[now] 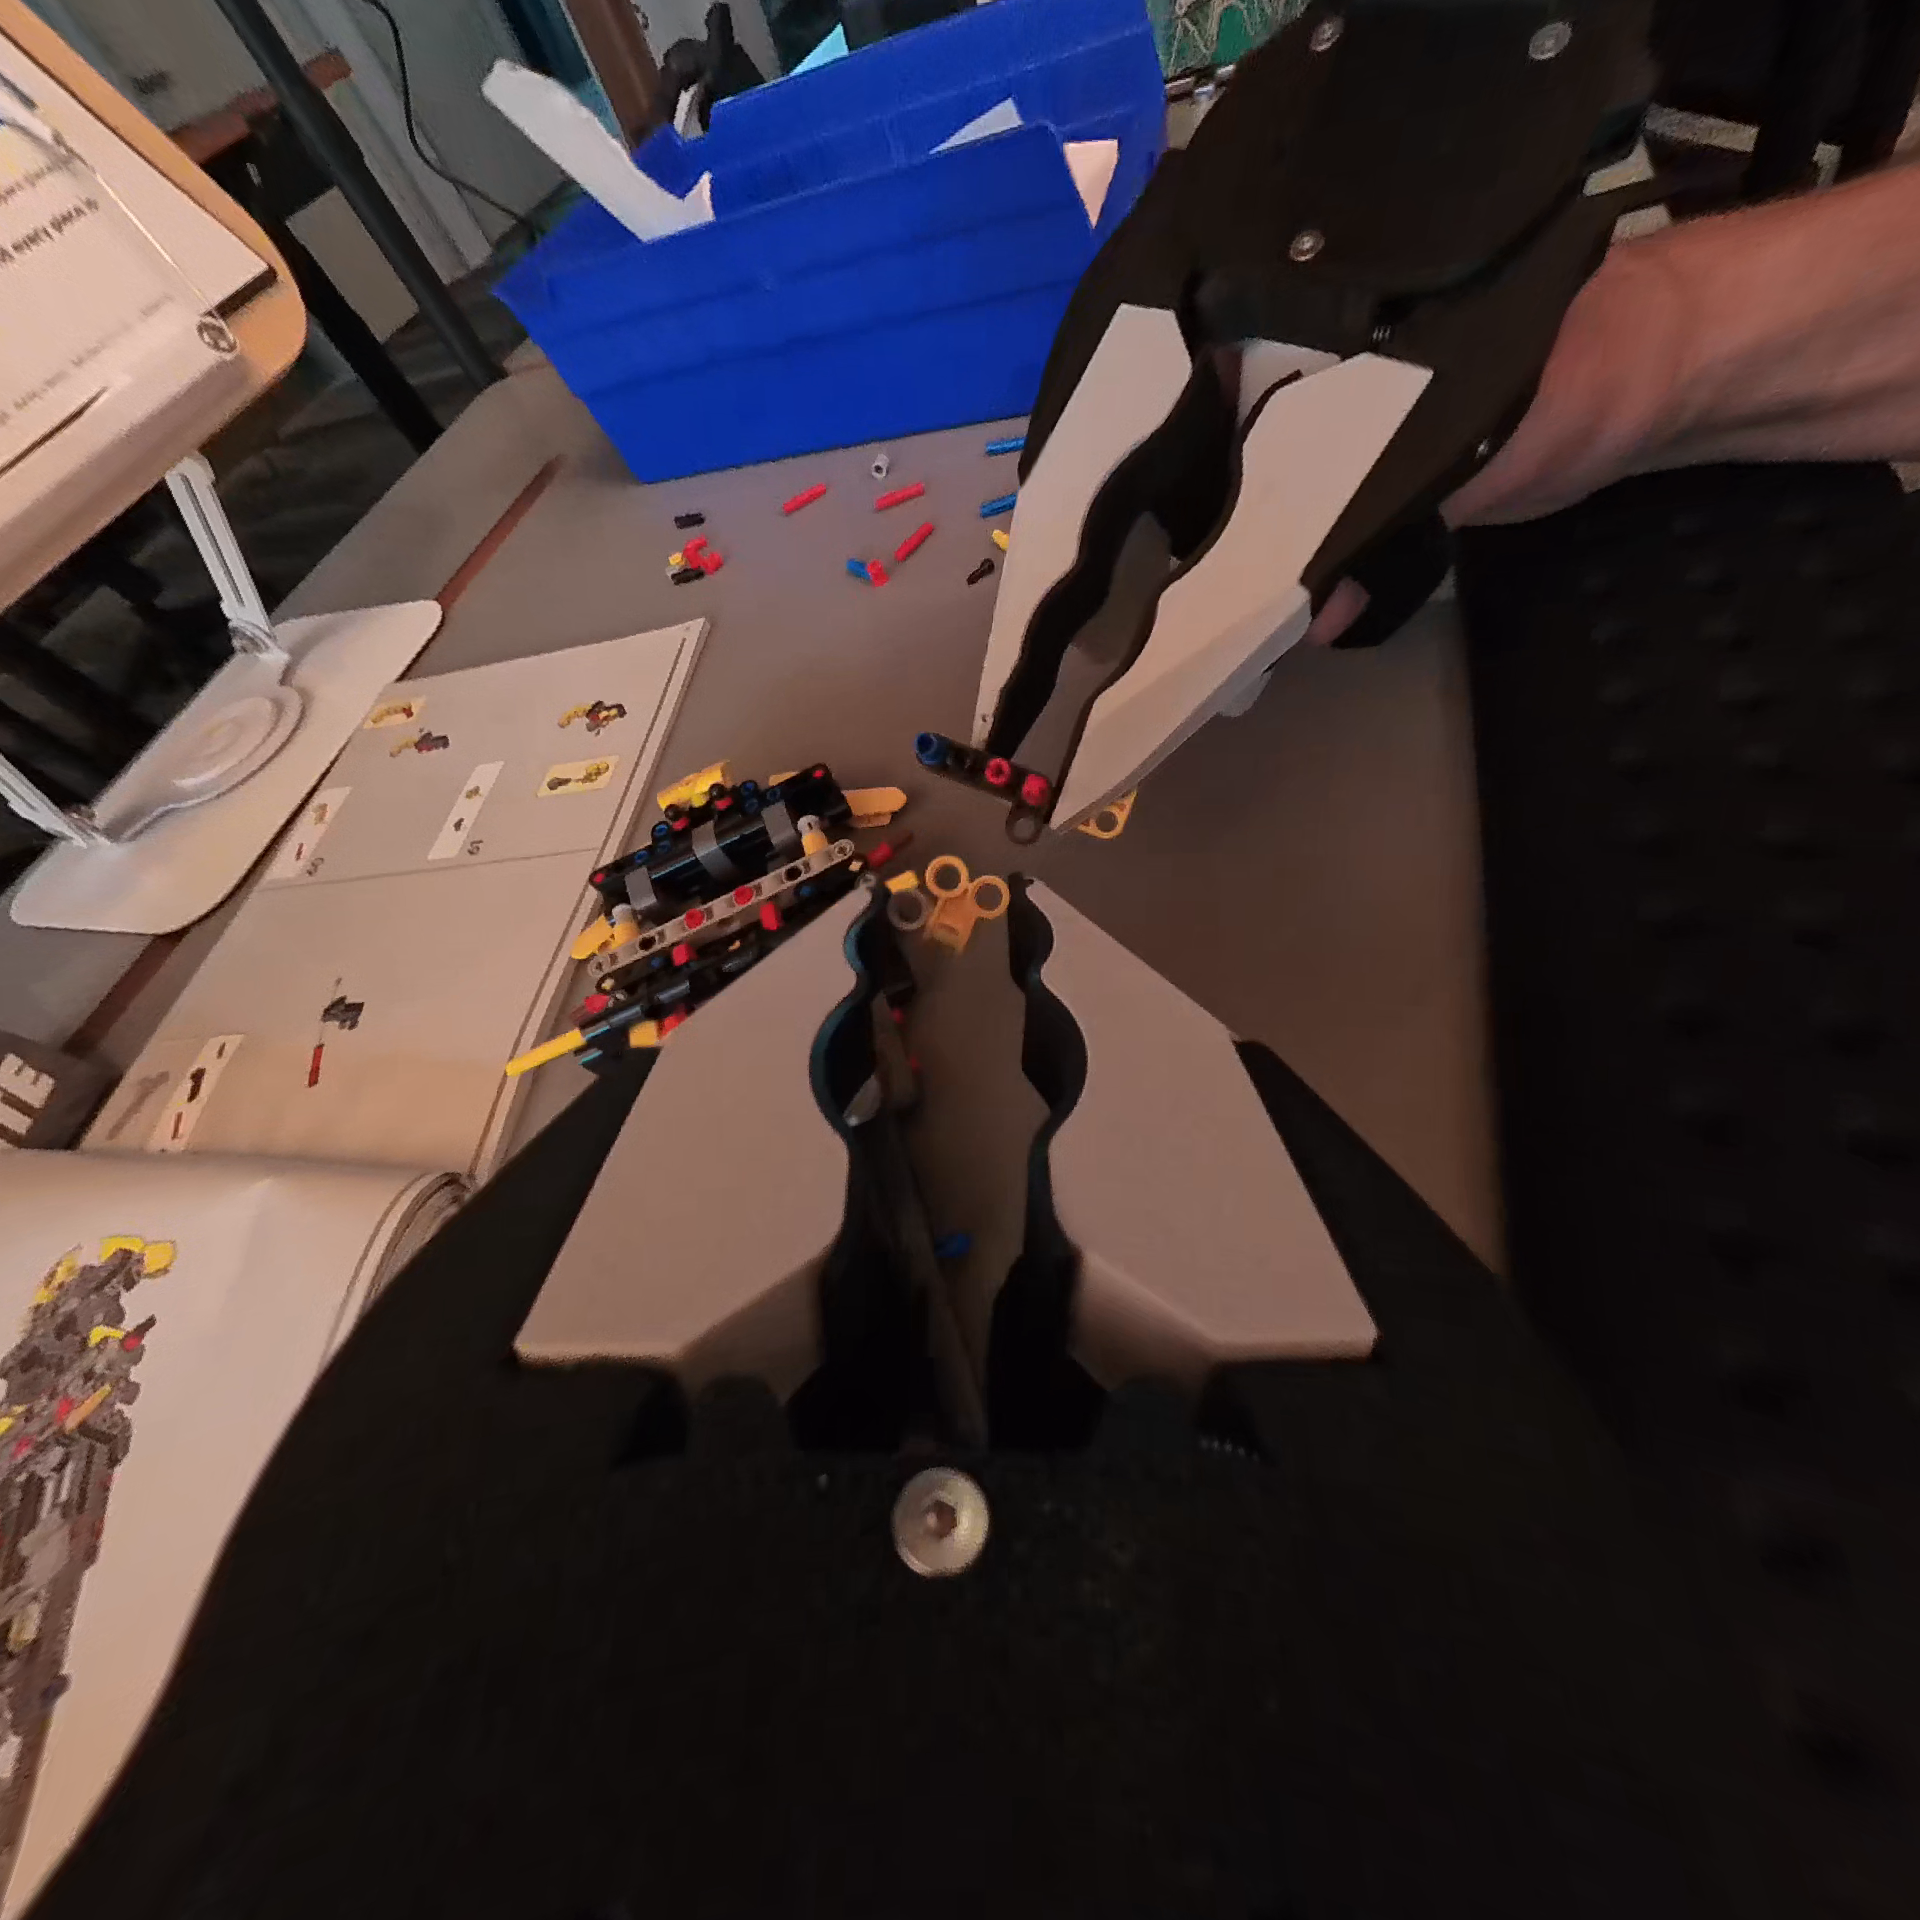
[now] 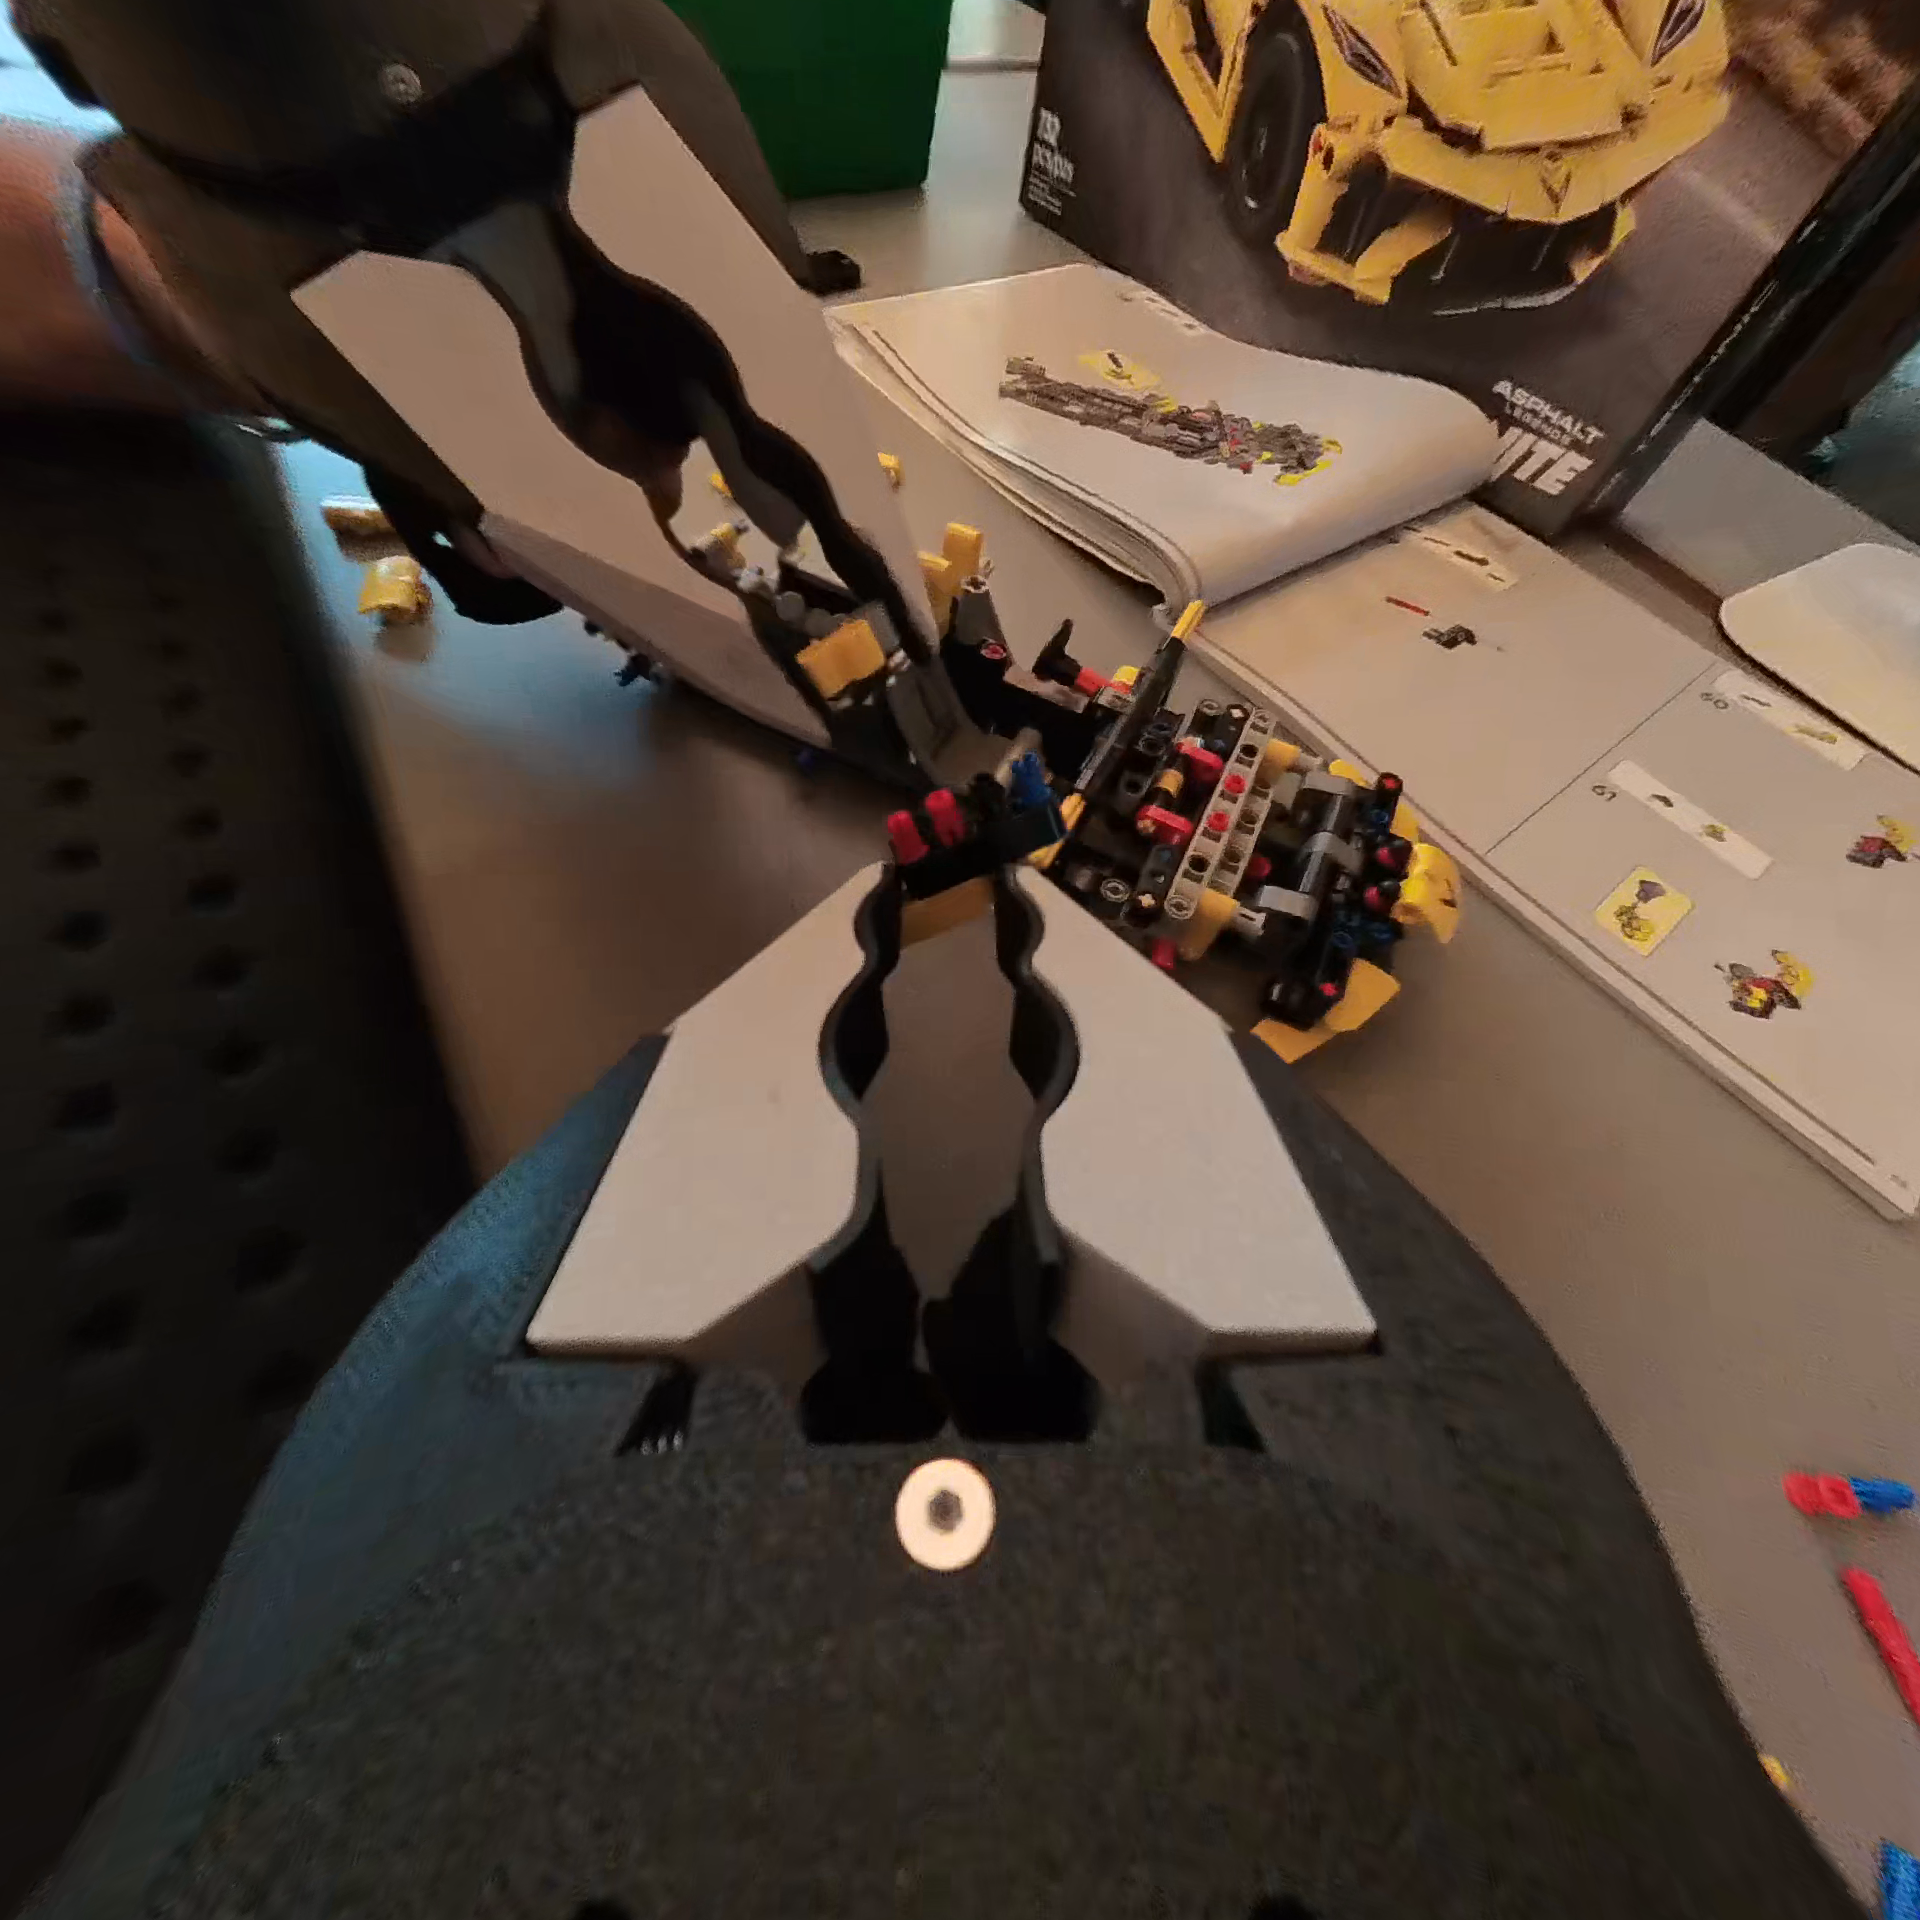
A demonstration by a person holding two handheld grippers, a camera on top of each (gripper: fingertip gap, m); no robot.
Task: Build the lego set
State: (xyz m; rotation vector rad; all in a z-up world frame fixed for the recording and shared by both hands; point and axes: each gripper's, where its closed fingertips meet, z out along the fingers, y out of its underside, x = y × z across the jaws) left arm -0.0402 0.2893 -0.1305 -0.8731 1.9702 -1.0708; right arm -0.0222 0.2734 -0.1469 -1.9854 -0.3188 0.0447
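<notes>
Risked shoving half-built chassis [image 1: 717,894], just left of left claw [image 1: 948,886] (gaping, nothing gripped), if nudged. Gripped black beam [image 1: 987,774] by one end in right claw [image 2: 951,883], just ahead of left tips; could've twisted loose w/ pins misaligned. Might've flicked yellow connector [image 1: 961,906] betw. left tips. Noted print on box [image 2: 1455,260] & booklet [image 2: 1558,779] beyond right claw; unquoted.

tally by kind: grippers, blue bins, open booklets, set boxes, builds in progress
grippers: 2 (left gripper, right gripper)
blue bin: 1
open booklet: 1
set box: 1
builds: 2 (partly built model, small beam assembly)
total: 7
</notes>
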